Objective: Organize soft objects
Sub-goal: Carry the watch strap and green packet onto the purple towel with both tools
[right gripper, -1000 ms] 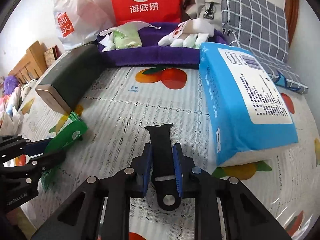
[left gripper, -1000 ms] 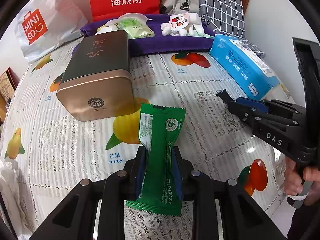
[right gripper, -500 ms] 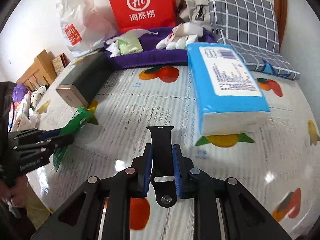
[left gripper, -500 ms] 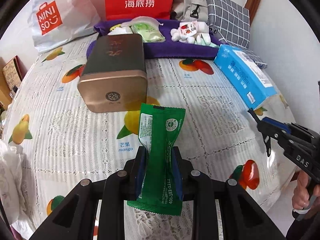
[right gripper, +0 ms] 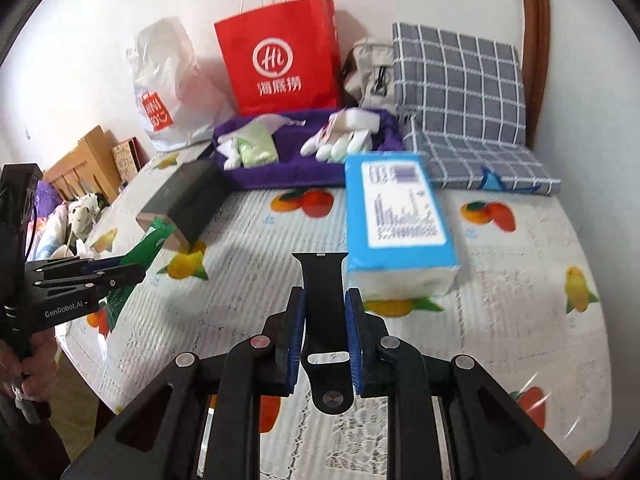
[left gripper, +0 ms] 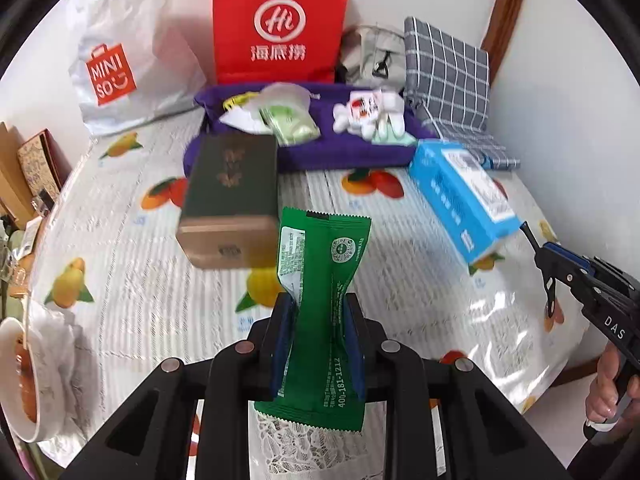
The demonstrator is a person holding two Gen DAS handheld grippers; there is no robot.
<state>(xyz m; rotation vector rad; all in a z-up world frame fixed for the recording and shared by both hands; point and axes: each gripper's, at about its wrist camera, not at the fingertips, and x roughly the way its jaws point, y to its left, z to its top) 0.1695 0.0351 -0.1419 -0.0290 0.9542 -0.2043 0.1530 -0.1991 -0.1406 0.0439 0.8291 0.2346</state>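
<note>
The blue tissue pack's label point(right gripper: 404, 204) was blurred beyond reading, the bowl point(left gripper: 16, 376) was cut off by the frame's edge, and the tin's emblem point(left gripper: 229, 249) was smeared.

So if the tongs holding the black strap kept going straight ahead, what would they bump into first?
Probably the blue tissue pack. The right tongs, shut on the black strap, point down toward the tablecloth just beside it; depth is hard to judge.

White wall point(right gripper: 80, 40), curved brown wooden frame point(right gripper: 538, 40), fruit-print tablecloth point(right gripper: 520, 280), wooden furniture point(right gripper: 86, 160) at left
</note>
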